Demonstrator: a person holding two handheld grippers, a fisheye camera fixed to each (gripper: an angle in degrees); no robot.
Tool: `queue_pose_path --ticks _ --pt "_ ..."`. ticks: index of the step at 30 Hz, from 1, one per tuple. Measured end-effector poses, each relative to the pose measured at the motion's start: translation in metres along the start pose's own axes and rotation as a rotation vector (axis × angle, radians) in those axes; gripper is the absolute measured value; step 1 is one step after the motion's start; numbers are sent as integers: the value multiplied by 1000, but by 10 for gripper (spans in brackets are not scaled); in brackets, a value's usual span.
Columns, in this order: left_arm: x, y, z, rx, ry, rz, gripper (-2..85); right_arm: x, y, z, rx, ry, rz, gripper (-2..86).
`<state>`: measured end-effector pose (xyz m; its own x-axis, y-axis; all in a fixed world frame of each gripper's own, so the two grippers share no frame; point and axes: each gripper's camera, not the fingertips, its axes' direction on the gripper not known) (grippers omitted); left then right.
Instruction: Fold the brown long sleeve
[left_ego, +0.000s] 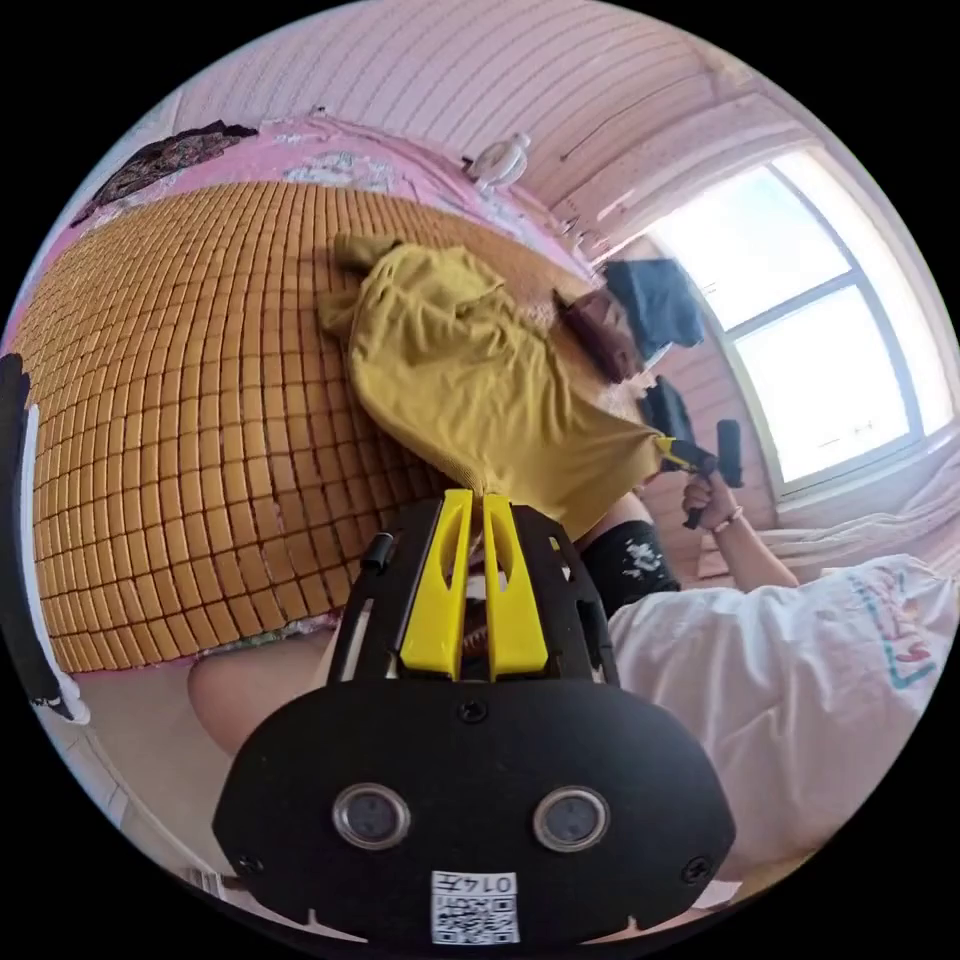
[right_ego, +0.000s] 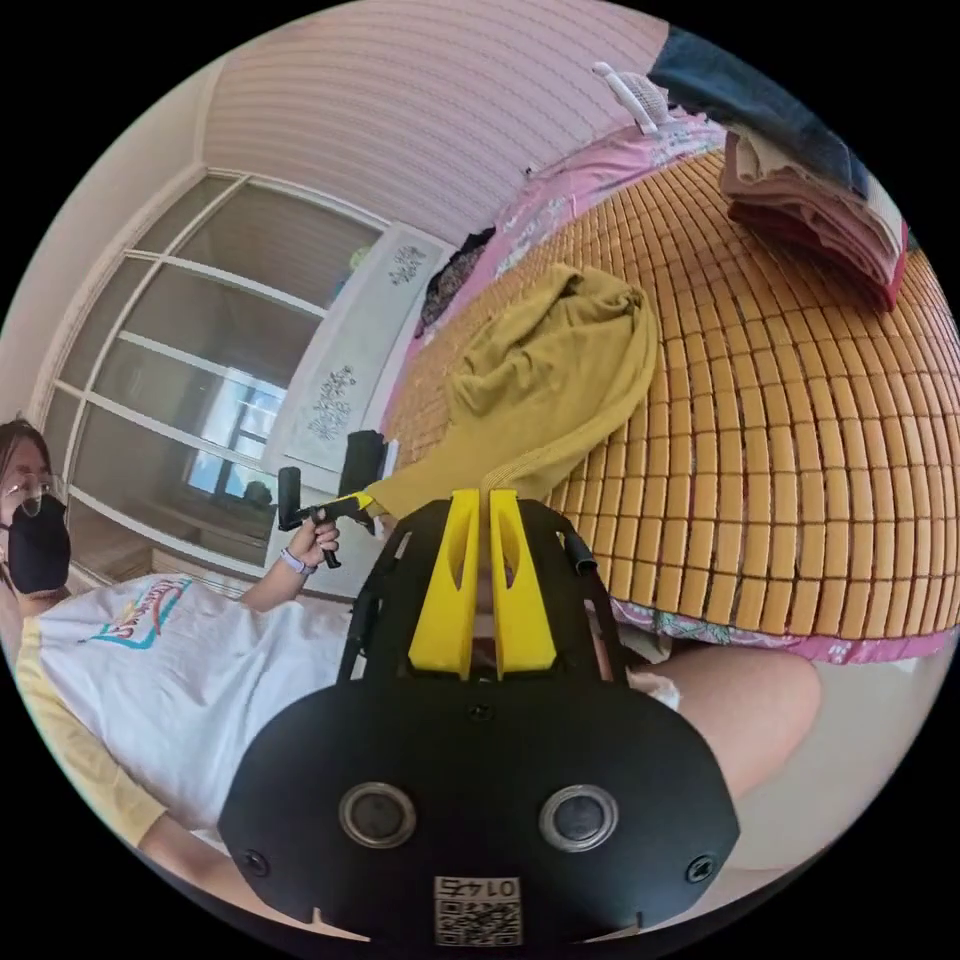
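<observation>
Brown long sleeve (left_ego: 470, 370) hem pinched in both closed claws, left claw (left_ego: 478, 497) and right claw (right_ego: 479, 495).

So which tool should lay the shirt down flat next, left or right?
Probably neither alone. The left tool and the right tool each pinch the shirt at its hem, stretched between them over the mat. They look evenly placed, so both should move together.

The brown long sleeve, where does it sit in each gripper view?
Left gripper view: brown long sleeve at centre, above the closed yellow jaws, lying on the bamboo mat.
Right gripper view: brown long sleeve at centre, just above the jaws.
Shared landmark: the bamboo mat.
</observation>
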<state>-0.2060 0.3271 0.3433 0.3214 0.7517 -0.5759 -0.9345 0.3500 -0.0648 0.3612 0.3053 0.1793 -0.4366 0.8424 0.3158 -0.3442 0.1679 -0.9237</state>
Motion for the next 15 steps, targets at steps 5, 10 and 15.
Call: queue_pose_path --ticks 5,10,15 --pt "58 -26 -126 414 47 233 -9 -99 -50 -109 364 -155 -330 5" --pt "138 -24 -251 751 -36 444 -9 -223 -82 -193 510 -189 -598 4" --pt "237 29 -364 1034 -143 653 -9 -354 -51 -273 680 -233 -902 3"
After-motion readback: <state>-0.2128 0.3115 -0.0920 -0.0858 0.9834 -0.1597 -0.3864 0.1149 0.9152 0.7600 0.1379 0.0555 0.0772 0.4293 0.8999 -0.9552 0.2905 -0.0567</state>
